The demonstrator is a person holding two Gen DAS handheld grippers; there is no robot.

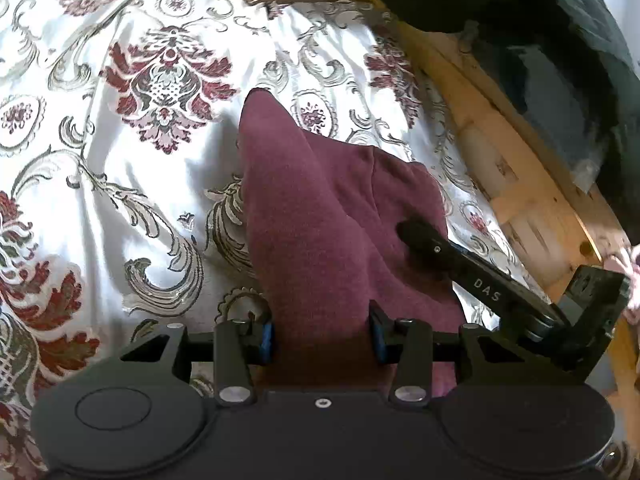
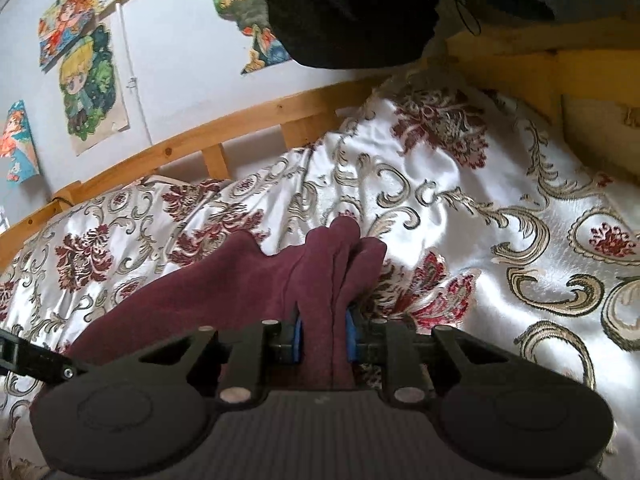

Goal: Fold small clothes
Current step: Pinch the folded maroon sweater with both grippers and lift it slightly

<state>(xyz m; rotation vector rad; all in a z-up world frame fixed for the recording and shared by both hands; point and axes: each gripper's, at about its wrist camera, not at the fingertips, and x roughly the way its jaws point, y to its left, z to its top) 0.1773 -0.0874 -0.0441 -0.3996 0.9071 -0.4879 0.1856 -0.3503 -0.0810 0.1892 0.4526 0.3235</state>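
Observation:
A small maroon garment (image 1: pixel 320 216) lies bunched on a white bedspread with a red and gold floral pattern (image 1: pixel 120 184). My left gripper (image 1: pixel 322 336) is shut on one end of it, the cloth running between the blue pads (image 1: pixel 267 338). My right gripper (image 2: pixel 323 340) is shut on the other end of the same maroon garment (image 2: pixel 248 280), which folds up between its blue pads (image 2: pixel 297 340). The right gripper's finger (image 1: pixel 452 252) shows in the left wrist view, resting against the cloth.
A wooden bed frame (image 1: pixel 500 152) runs along the bedspread's edge, with a rail (image 2: pixel 200 136) at the wall. Dark clothing (image 2: pixel 360 12) hangs above the bed. Cartoon posters (image 2: pixel 92 88) are on the wall. The bedspread (image 2: pixel 500 216) stretches out on the right.

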